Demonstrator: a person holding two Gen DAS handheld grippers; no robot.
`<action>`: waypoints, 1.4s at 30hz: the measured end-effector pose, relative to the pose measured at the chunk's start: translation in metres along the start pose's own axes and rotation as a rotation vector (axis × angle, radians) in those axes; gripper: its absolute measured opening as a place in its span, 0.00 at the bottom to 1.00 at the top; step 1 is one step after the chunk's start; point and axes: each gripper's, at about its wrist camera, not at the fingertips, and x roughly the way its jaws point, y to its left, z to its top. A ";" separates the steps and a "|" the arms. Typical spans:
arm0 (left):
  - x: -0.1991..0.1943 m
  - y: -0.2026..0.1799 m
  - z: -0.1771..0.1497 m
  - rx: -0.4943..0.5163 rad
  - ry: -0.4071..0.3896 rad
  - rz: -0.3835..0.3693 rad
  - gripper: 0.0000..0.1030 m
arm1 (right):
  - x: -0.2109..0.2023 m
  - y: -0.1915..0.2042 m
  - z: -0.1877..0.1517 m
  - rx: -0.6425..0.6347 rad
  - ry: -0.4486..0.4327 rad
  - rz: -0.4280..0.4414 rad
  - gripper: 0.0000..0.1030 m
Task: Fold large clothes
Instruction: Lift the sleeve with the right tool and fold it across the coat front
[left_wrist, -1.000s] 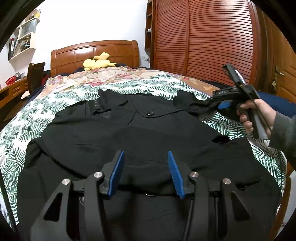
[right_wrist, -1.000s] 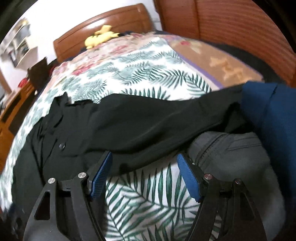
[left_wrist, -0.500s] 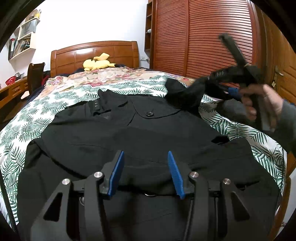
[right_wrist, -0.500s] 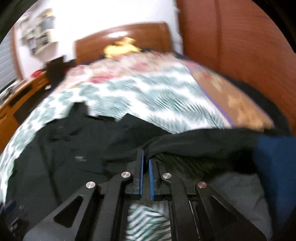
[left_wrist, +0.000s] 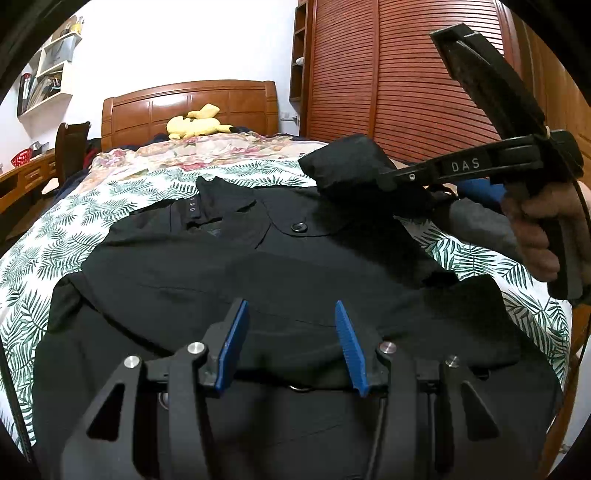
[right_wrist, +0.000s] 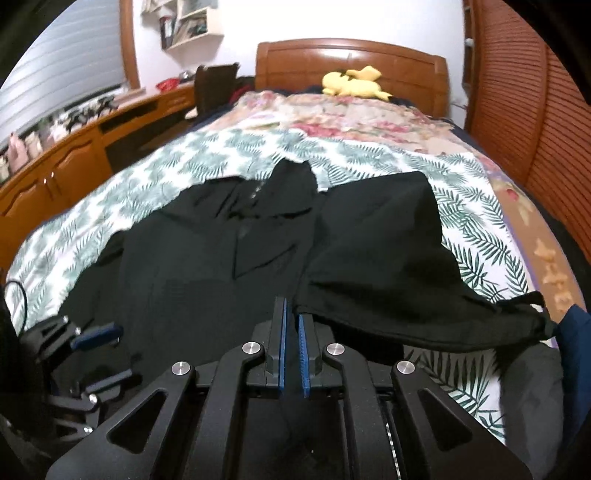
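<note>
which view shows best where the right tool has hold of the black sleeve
The right wrist view: the right tool looks straight along its nearly closed blue pads, with the lifted sleeve running off from their tips. The left wrist view shows that tool side-on, its tip buried in the raised sleeve, so the pinch itself is hidden.

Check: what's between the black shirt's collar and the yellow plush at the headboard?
Left wrist view: leaf-print sheet, then floral quilt, between black shirt and yellow plush.

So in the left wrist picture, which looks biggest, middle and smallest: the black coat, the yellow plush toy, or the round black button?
1. Black coat, by far the largest.
2. Yellow plush toy, though it lies farther away.
3. Round black button.
</note>
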 end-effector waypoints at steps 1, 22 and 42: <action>0.000 0.001 0.000 0.001 -0.001 0.000 0.46 | 0.000 0.000 0.000 0.004 0.008 -0.005 0.05; -0.005 0.001 0.003 0.005 -0.018 -0.002 0.46 | -0.010 -0.097 -0.005 0.194 -0.034 -0.244 0.61; -0.060 0.024 0.012 0.011 -0.081 0.062 0.46 | 0.042 -0.178 -0.042 0.465 0.098 -0.238 0.04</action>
